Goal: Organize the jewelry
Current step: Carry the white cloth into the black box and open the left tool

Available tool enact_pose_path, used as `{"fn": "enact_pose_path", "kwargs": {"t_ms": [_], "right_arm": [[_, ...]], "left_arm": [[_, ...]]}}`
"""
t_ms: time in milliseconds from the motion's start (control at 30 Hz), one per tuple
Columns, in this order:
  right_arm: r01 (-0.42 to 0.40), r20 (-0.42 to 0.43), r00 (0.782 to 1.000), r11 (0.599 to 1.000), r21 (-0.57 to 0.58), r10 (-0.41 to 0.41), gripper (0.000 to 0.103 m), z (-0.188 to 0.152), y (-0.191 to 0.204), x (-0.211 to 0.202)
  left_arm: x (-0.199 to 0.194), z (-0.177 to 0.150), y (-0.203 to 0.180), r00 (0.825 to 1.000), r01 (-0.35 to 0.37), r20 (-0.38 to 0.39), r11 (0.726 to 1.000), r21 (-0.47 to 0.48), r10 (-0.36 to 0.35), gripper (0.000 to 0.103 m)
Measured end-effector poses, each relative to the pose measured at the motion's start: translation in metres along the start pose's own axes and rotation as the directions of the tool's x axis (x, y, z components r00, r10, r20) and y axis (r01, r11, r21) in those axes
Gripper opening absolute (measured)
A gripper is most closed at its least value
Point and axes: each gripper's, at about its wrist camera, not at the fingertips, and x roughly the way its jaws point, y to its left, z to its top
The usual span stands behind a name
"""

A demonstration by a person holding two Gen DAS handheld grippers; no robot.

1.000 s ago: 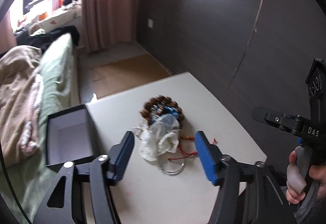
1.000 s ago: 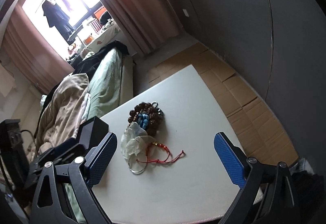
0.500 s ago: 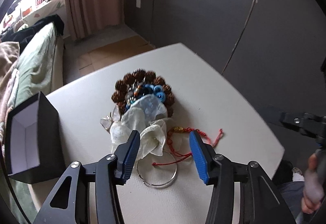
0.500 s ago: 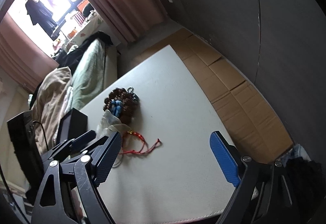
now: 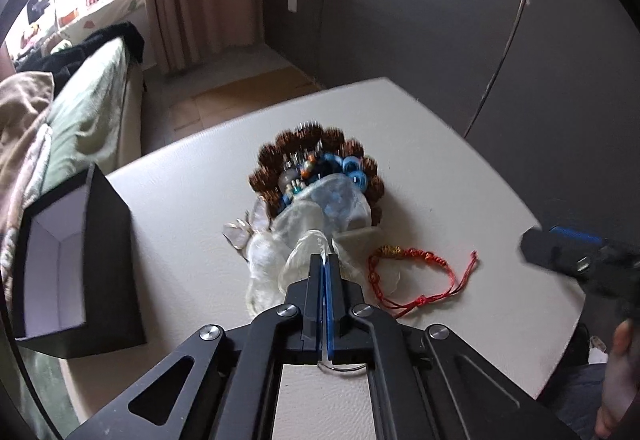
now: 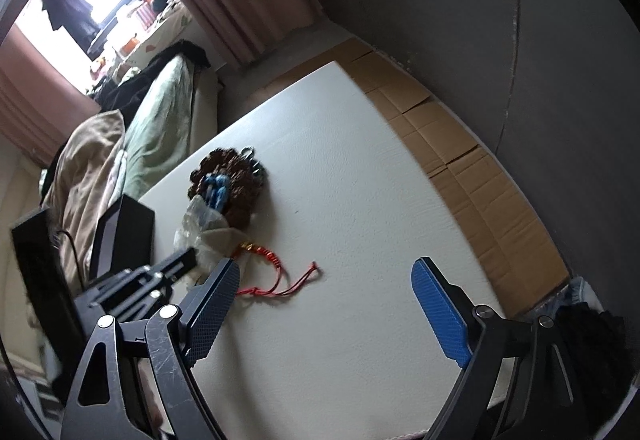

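A jewelry pile lies mid-table: a brown bead bracelet (image 5: 320, 159) with blue beads, a white shell necklace (image 5: 296, 240), a red cord bracelet (image 5: 416, 276) and a mostly hidden silver ring. My left gripper (image 5: 324, 260) is shut on the shell necklace at its near end. It also shows in the right wrist view (image 6: 188, 260), at the pile (image 6: 224, 191). My right gripper (image 6: 324, 300) is open and empty above the table, right of the red cord bracelet (image 6: 276, 276).
An open black box (image 5: 76, 264) with a white inside stands at the table's left edge, also in the right wrist view (image 6: 120, 236). A bed with blankets (image 5: 60, 119) lies beyond it. Cardboard covers the floor (image 6: 460, 159) to the right, by a dark wall.
My left gripper has moved down onto the pile and closed on the shell necklace. My right gripper stayed open and drifted a little closer to the table.
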Motion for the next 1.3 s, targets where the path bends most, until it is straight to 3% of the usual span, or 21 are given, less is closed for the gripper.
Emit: {"fn": "enact_pose_path", "kwargs": {"t_ms": [567,800,900,1067,1100,1133,1167,1300], "right_arm": [[-0.04,-0.089,0.995,0.999,0.019,0.042,0.066,0.002,-0.002,0.019],[-0.056,-0.117,0.992,0.998,-0.022,0.053,0.061,0.0,0.023,0.035],[-0.052,-0.138,0.99,0.996,-0.074,0.041,0.053,-0.004,0.042,0.045],[0.049,-0.112,0.991,0.982,-0.181,-0.07,0.037,-0.008,0.069,0.059],[0.057,-0.108,0.991,0.98,-0.189,-0.079,0.032,-0.007,0.07,0.06],[0.072,-0.106,0.99,0.977,-0.2,-0.094,0.013,-0.007,0.071,0.062],[0.086,-0.102,0.989,0.974,-0.21,-0.11,0.005,-0.007,0.072,0.063],[0.046,-0.091,0.994,0.981,-0.187,-0.064,0.003,-0.004,0.068,0.055]], "left_arm": [[-0.058,0.006,0.039,0.992,0.041,0.124,0.994,-0.105,-0.028,0.0],[-0.075,0.004,0.053,0.986,0.063,0.161,0.989,-0.132,-0.041,0.0],[-0.083,0.004,0.061,0.983,0.068,0.181,0.987,-0.145,-0.041,0.0],[-0.093,0.004,0.073,0.979,0.083,0.199,0.982,-0.169,-0.048,0.0],[-0.096,0.005,0.075,0.978,0.086,0.203,0.981,-0.172,-0.05,0.0],[-0.098,0.005,0.076,0.977,0.091,0.209,0.98,-0.175,-0.054,0.0],[-0.101,0.005,0.078,0.975,0.096,0.215,0.979,-0.179,-0.057,0.0],[-0.114,0.008,0.085,0.967,0.105,0.248,0.977,-0.185,-0.057,0.0]]}}
